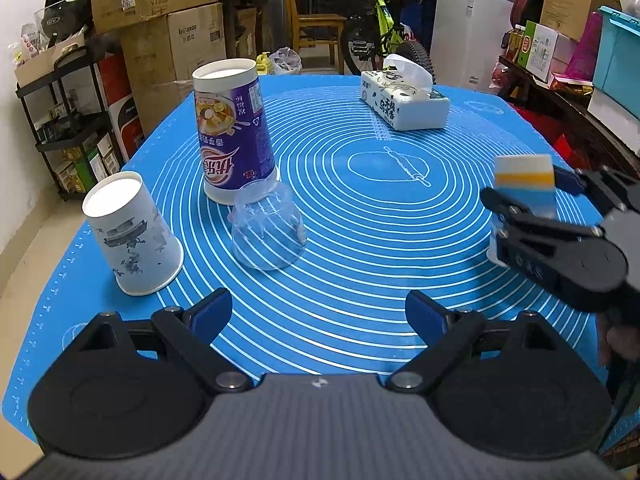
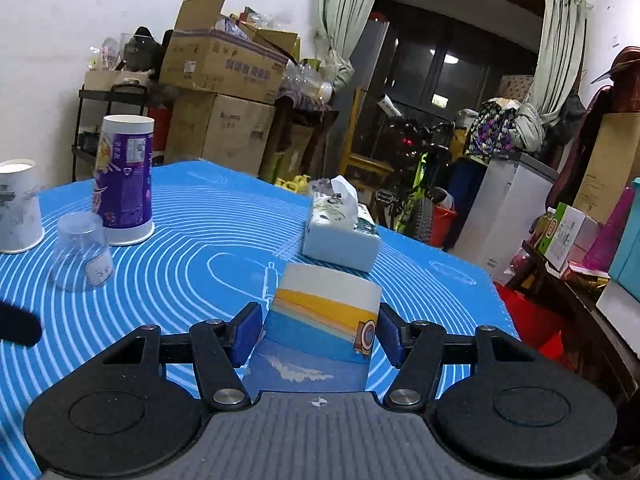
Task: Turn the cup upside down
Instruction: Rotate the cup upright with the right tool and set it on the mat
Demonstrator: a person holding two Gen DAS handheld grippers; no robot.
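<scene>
My right gripper (image 2: 318, 332) is shut on a paper cup with blue, yellow and white bands (image 2: 320, 328), held upside down with its base up, at the right side of the blue mat (image 2: 192, 240). In the left wrist view the same cup (image 1: 524, 188) sits between the right gripper's fingers (image 1: 520, 216). My left gripper (image 1: 320, 312) is open and empty above the mat's near edge. Upside down on the mat stand a white paper cup (image 1: 132, 236), a tall purple cup (image 1: 234, 132) and a clear plastic cup (image 1: 268, 228).
A tissue box (image 1: 404, 98) lies at the far side of the mat (image 1: 360, 220). Cardboard boxes (image 1: 160, 20), a black shelf (image 1: 68, 120), a bicycle (image 1: 384, 36) and a white freezer (image 1: 468, 32) stand beyond the table. A cluttered side table (image 1: 568, 92) is at the right.
</scene>
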